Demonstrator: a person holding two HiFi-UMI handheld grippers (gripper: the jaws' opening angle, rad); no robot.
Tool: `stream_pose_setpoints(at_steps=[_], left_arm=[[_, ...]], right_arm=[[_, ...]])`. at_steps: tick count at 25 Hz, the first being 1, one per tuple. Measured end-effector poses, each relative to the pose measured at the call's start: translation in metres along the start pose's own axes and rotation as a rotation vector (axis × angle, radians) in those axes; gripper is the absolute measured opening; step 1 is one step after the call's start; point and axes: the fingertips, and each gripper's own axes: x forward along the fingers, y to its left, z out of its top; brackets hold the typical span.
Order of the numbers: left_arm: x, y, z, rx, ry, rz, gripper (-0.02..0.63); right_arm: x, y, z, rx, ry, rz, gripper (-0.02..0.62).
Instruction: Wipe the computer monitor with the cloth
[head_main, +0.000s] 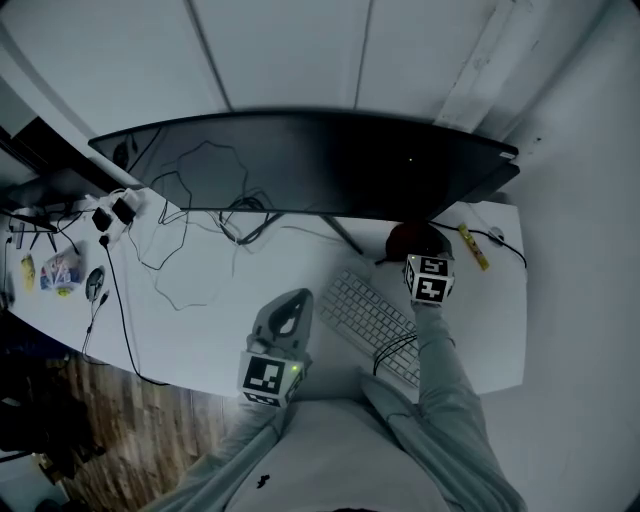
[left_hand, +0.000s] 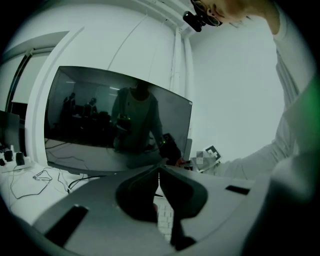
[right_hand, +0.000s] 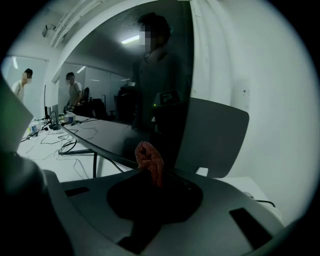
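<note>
The reddish cloth, bunched into a nubbly wad, is pinched in the right gripper's fingers, close by the dark curved monitor's lower edge, toward 4 o'clock. That arm reaches forward over the keyboard. The left gripper, fingers clenched on nothing, hangs low over the counter, at the keyboard's 9 o'clock.

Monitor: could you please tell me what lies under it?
Under the monitor lie loose cables and a stand leg. The right gripper holds the cloth near its lower right corner. The monitor hides the desk behind it.
</note>
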Motion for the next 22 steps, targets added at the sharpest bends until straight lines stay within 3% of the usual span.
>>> stream_pose_setpoints(at_steps=[11, 22], left_arm=[[0.000, -0.015, 0.016, 0.028, -0.009, -0.002, 0.021], [-0.013, -0.017, 0.031, 0.052, -0.063, -0.012, 0.021]], right_arm=[[-0.006, -0.023, 0.001, -0.029, 0.005, -0.024, 0.035], [-0.040, -0.030, 0.057, -0.089, -0.103, -0.076, 0.035]])
